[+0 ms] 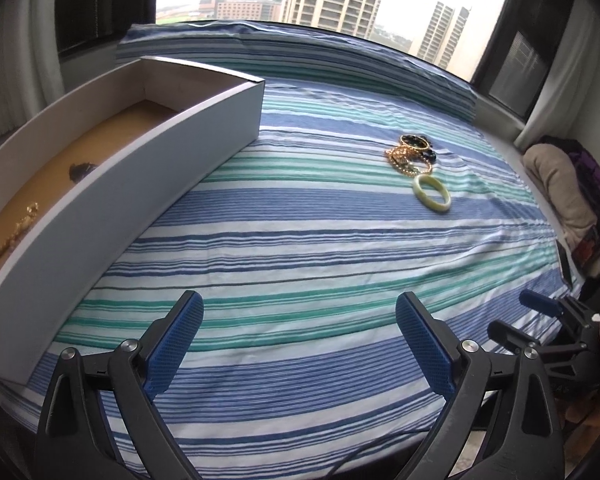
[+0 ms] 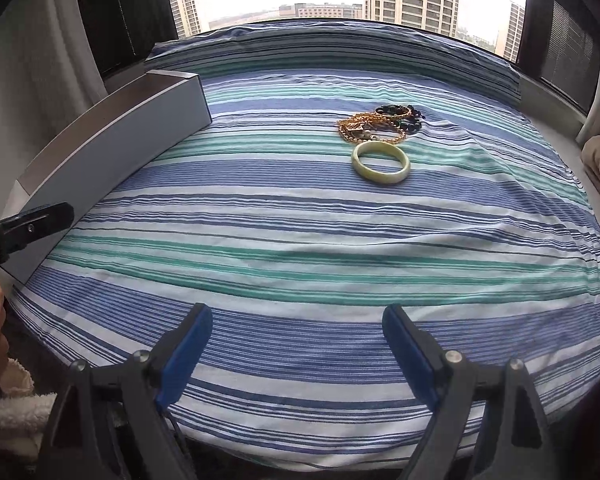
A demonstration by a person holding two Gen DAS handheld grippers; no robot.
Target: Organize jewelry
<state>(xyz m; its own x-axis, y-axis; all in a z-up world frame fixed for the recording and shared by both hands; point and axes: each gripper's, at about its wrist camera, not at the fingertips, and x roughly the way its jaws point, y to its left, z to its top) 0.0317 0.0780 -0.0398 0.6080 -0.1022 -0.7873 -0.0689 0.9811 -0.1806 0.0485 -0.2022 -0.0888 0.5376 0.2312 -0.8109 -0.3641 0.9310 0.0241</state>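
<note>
Striped bed [image 2: 300, 240], jewelry pile [image 2: 376, 124] w/ jade bangle [image 2: 381, 163] nearest. Both grippers' jaws held apart, empty. Bangle best taken by right gripper [image 2: 296, 344] across its rim, then moved to box [image 1: 140, 168].

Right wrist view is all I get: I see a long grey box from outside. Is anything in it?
Observer: Yes. In the left wrist view a gold chain lies on the box's brown floor.
Operator: Only that?
Observer: No, a small dark piece sits further along the same floor.
Operator: Is the other gripper holding something?
Observer: No. The left gripper is open and empty over the striped cover, with the green bangle ahead of it.
</note>
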